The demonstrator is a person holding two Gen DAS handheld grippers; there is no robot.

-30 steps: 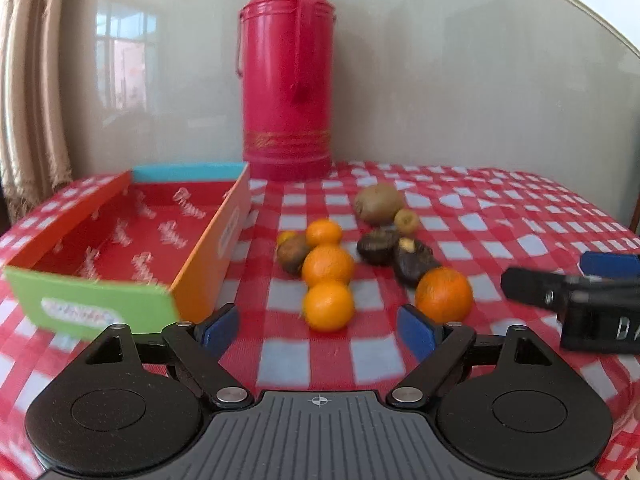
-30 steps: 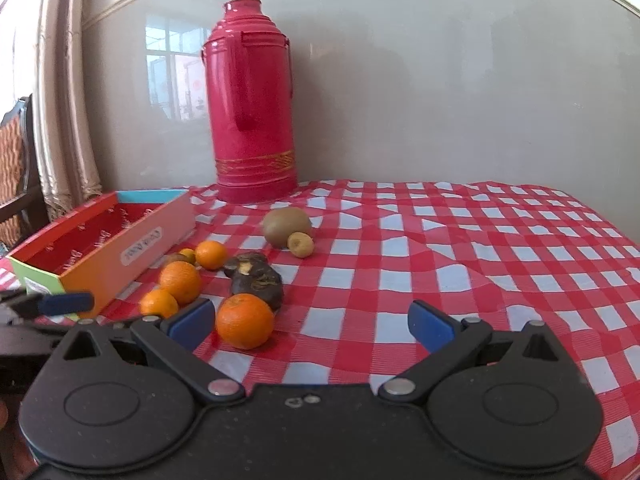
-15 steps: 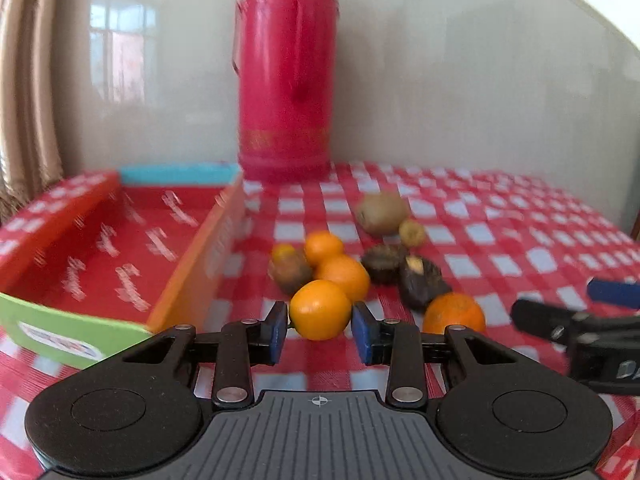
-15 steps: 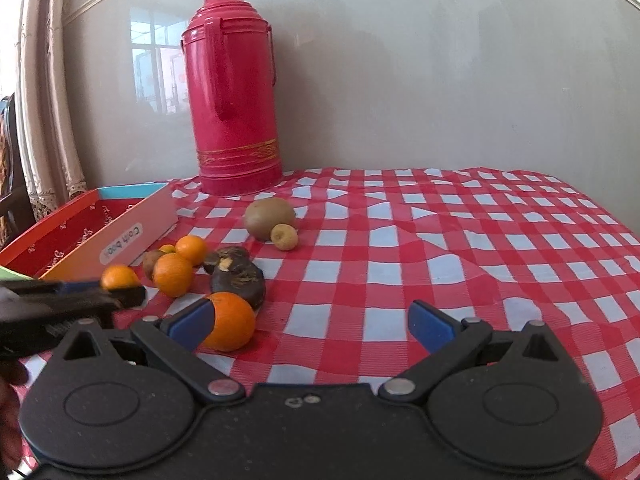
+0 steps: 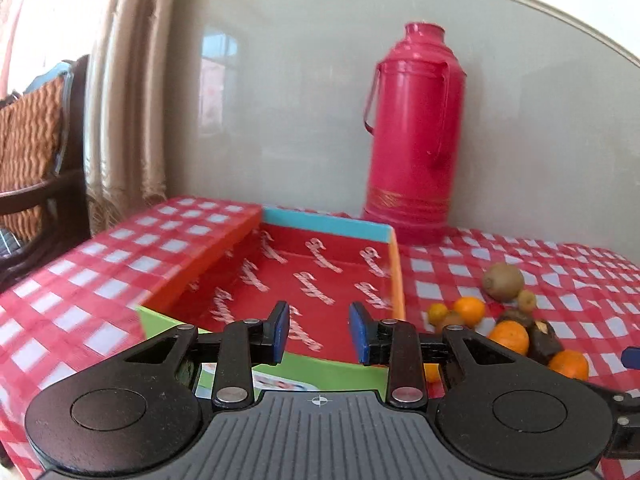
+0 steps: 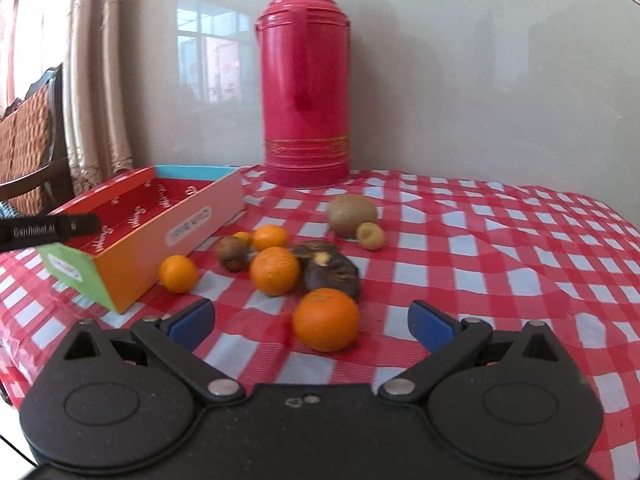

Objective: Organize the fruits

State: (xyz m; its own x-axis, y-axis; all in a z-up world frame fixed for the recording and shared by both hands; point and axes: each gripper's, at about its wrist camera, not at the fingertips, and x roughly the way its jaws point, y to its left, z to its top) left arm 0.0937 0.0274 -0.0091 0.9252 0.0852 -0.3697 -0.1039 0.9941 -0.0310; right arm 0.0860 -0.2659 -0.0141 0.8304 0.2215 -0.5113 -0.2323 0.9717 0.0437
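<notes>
My left gripper point(image 5: 319, 332) hangs over the near end of the colourful cardboard box point(image 5: 324, 226), its jaws narrow but apart, with nothing between the blue pads. In the right wrist view one of its fingers point(image 6: 48, 230) reaches over the box point(image 6: 176, 236). A small orange point(image 6: 178, 274) lies on the cloth against the box's orange side wall. My right gripper point(image 6: 312, 322) stands wide open, and the nearest orange point(image 6: 326, 319) sits between its fingertips, untouched. Behind it lie two more oranges point(image 6: 275, 270), a dark shrivelled fruit point(image 6: 332, 270), a kiwi point(image 6: 352, 215) and a small yellow-green fruit point(image 6: 370, 235).
A tall pink thermos point(image 6: 306, 80) stands at the back of the table against the wall. A red-and-white checked cloth point(image 6: 500, 240) covers the table. A wooden chair point(image 5: 32, 152) and a curtain point(image 5: 124, 92) are beyond the table's left edge.
The left gripper narrowed around the front orange, then swung left over the box with nothing between its pads; that orange now lies beside the box. The right gripper moved in on the nearest orange.
</notes>
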